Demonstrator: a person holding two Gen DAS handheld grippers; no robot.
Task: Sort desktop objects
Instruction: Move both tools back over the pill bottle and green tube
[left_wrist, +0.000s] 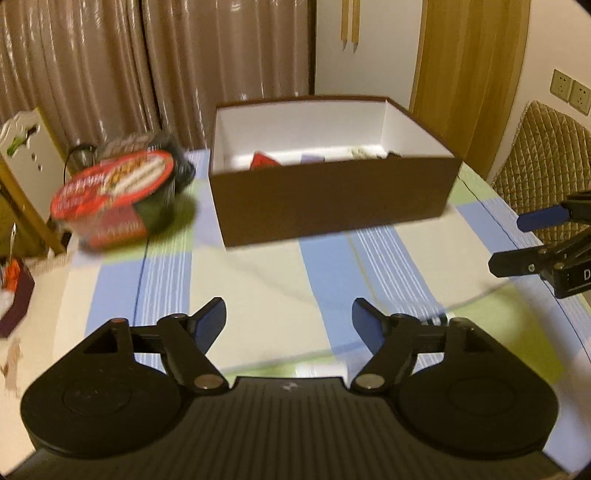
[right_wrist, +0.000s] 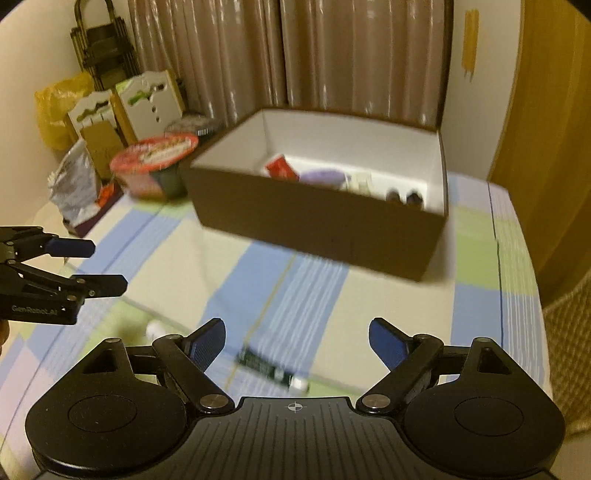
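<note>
Curtains back a checked worktop carrying a brown box. Both hand-held grippers are open and empty. A dark tube lies just ahead of the right hand-held gripper, long axis running left-to-right, nearer it than the left hand-held gripper.

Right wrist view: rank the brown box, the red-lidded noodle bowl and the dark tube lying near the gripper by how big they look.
1. brown box, clearly largest.
2. red-lidded noodle bowl.
3. dark tube, smallest, though it is blurred and closest to the camera, so its true size against the bowl is unsure.
</note>
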